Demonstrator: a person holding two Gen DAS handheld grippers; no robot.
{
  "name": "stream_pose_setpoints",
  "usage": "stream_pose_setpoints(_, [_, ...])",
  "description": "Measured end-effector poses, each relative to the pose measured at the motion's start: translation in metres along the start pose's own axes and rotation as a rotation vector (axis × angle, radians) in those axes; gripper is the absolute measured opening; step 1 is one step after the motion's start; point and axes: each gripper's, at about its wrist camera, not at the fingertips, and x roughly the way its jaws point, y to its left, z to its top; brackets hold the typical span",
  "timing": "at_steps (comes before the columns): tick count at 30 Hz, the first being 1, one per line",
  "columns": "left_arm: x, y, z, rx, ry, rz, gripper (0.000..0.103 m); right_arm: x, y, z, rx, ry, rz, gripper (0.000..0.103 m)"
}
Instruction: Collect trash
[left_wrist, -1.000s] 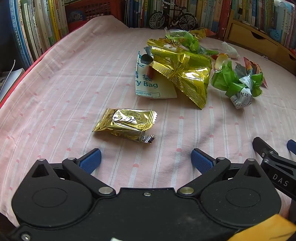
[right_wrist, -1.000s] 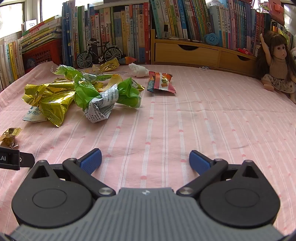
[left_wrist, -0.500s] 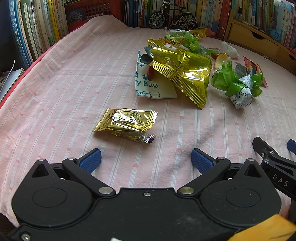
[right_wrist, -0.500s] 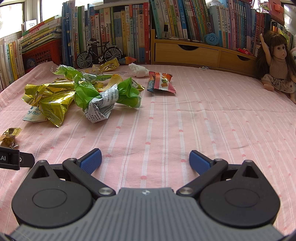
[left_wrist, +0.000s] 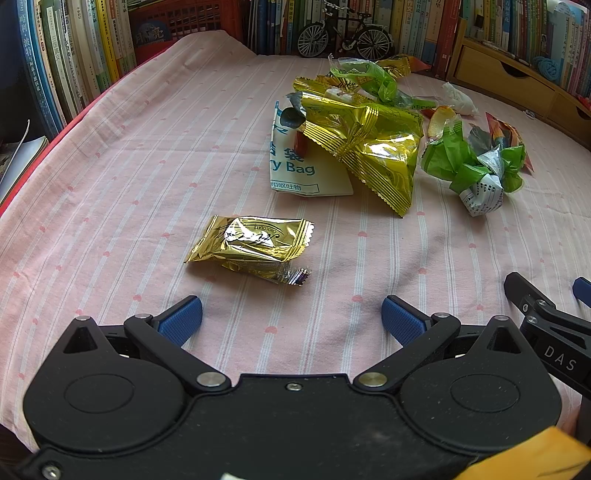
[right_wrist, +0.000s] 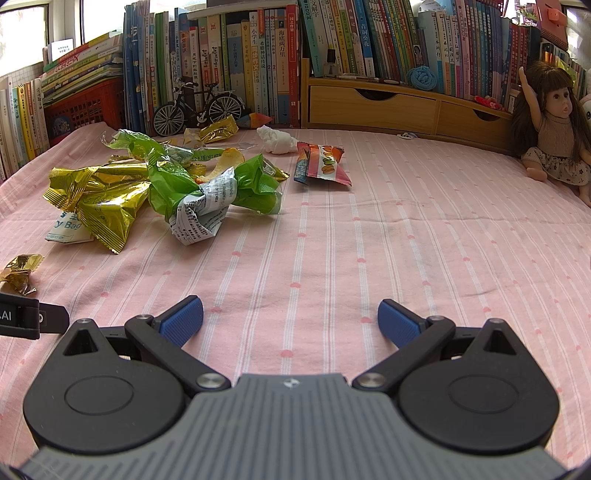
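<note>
A small gold chocolate wrapper (left_wrist: 255, 247) lies on the pink striped cloth just ahead of my left gripper (left_wrist: 291, 317), which is open and empty. Beyond it sit a large gold snack bag (left_wrist: 369, 147) over a white paper bag (left_wrist: 295, 166), and a green and white crumpled wrapper (left_wrist: 476, 170). My right gripper (right_wrist: 290, 317) is open over bare cloth. From the right wrist view the trash pile lies to the far left: the gold bag (right_wrist: 103, 199), the green wrapper (right_wrist: 214, 188), a red snack packet (right_wrist: 321, 166), a white tissue (right_wrist: 277, 142) and the small gold wrapper (right_wrist: 20, 269).
Rows of books (right_wrist: 258, 62) line the back and left. A model bicycle (right_wrist: 199, 105) and a wooden drawer unit (right_wrist: 399, 105) stand at the back edge. A doll (right_wrist: 554, 125) sits at the far right. A red crate (left_wrist: 184, 22) is at the back left.
</note>
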Motion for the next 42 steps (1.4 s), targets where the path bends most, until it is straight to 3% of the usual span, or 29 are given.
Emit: stream_pose_setpoints(42, [-0.0058,0.0005,-0.0049,-0.001,-0.034,0.001,0.103,0.0023,-0.0012,0.0001,0.001,0.0,0.0,0.103])
